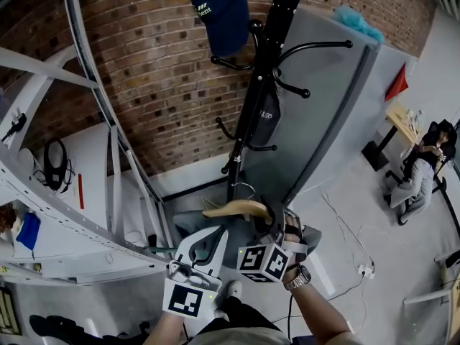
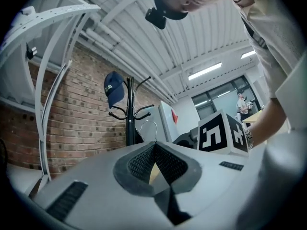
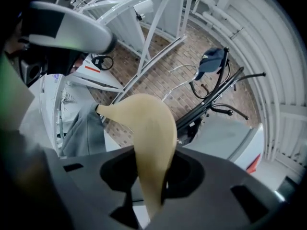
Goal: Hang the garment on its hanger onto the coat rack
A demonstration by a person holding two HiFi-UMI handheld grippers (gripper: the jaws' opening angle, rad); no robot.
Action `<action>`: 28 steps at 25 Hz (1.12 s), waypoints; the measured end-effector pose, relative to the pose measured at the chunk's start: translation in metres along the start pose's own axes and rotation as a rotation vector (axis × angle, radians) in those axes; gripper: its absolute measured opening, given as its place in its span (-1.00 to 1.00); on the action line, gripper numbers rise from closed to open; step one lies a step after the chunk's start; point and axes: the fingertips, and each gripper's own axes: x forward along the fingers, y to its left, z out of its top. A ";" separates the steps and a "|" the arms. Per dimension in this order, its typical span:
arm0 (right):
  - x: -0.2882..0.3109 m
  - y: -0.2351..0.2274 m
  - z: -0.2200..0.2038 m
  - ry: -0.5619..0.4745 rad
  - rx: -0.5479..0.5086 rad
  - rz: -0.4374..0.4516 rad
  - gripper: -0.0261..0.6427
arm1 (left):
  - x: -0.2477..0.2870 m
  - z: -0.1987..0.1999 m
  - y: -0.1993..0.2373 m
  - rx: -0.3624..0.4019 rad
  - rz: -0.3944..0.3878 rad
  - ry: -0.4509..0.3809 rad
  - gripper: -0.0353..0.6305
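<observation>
A pale wooden hanger [image 1: 233, 208] with a wire hook carries a grey garment [image 1: 188, 225] that droops below it. My right gripper [image 1: 272, 220] is shut on the hanger [image 3: 148, 128]; the wood runs up between its black jaws [image 3: 152, 176], and the garment [image 3: 86, 133] hangs from the far end. My white left gripper [image 1: 218, 234] sits just left of it, fingertips together [image 2: 154, 145]. A sliver of pale wood shows behind its pads; I cannot tell if it is pinched. The black coat rack [image 1: 253, 92] stands ahead with a navy cap [image 1: 219, 13] on an upper hook.
A grey metal cabinet [image 1: 323, 106] stands right behind the rack, against a brick wall [image 1: 151, 70]. A white metal frame [image 1: 43, 192] fills the left. A dark bag [image 1: 267, 117] hangs low on the rack. A person [image 1: 420, 171] sits far right; a power strip [image 1: 363, 270] lies on the floor.
</observation>
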 end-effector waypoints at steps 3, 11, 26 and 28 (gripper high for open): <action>0.021 0.009 -0.011 0.005 -0.006 0.012 -0.55 | 0.014 -0.018 0.009 -0.005 0.007 0.025 -0.89; 0.078 0.014 -0.021 -0.012 -0.022 0.018 -0.55 | 0.049 -0.051 0.026 0.002 -0.018 0.061 -0.89; 0.189 0.065 -0.088 0.079 -0.003 0.045 -0.55 | 0.109 -0.161 0.028 -0.115 -0.162 0.150 -0.89; 0.200 0.069 -0.094 0.085 0.002 0.045 -0.55 | 0.115 -0.172 0.029 -0.135 -0.160 0.154 -0.89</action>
